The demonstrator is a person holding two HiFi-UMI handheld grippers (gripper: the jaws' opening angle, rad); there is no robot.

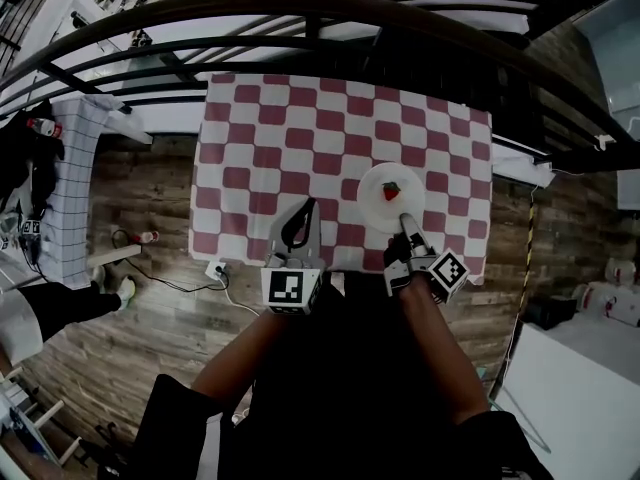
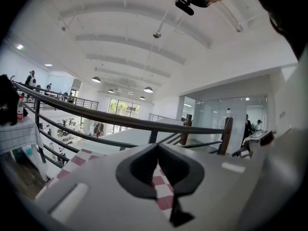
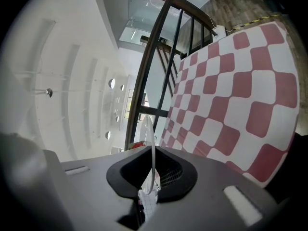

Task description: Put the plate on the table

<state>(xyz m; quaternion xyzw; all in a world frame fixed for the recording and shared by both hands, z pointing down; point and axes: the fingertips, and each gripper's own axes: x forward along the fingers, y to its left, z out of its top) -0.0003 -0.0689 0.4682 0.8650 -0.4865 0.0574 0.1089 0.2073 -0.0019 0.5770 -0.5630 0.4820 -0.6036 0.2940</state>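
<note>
A white plate [image 1: 388, 198] with a red strawberry [image 1: 391, 191] on it is over the right front part of the table's red-and-white checked cloth [image 1: 300, 128]. My right gripper [image 1: 407, 223] is shut on the plate's near rim. In the right gripper view the plate [image 3: 153, 143] stands edge-on between the pads of that gripper [image 3: 153, 177]. I cannot tell whether the plate touches the cloth. My left gripper [image 1: 303, 213] hovers over the table's front edge, left of the plate, its jaws together and empty; through that gripper [image 2: 158, 150] only cloth shows.
A dark curved railing [image 1: 300, 13] runs behind the table. On the wooden floor to the left lie a cable with a power strip [image 1: 216, 268], and a side table with a grid cloth [image 1: 70, 188] stands there. White boxes [image 1: 610, 303] sit at the right.
</note>
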